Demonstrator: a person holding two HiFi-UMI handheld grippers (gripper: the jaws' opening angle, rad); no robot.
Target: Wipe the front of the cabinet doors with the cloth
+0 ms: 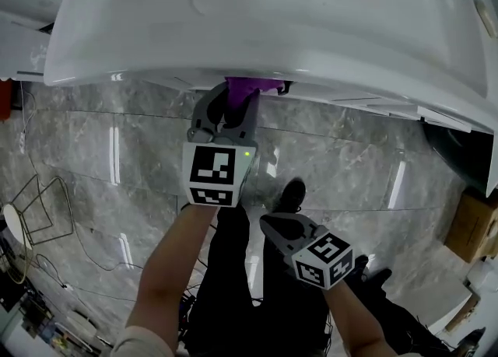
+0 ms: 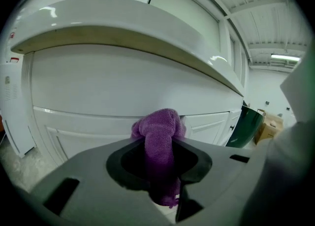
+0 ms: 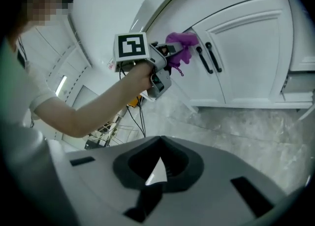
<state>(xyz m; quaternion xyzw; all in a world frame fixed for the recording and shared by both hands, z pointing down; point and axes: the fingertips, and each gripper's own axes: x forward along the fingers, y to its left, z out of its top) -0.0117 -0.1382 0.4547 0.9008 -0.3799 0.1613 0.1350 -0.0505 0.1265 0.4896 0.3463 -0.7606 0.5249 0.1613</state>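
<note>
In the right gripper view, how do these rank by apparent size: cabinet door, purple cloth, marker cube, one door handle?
1. cabinet door, clearly largest.
2. marker cube and purple cloth look about alike; I would not rank them.
3. door handle, thin, smallest.

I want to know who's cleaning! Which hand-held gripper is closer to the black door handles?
Left. The left hand-held gripper holds the purple cloth at the cabinet door, right beside the black handles. The right hand-held gripper hangs lower, back from the door, empty.
</note>
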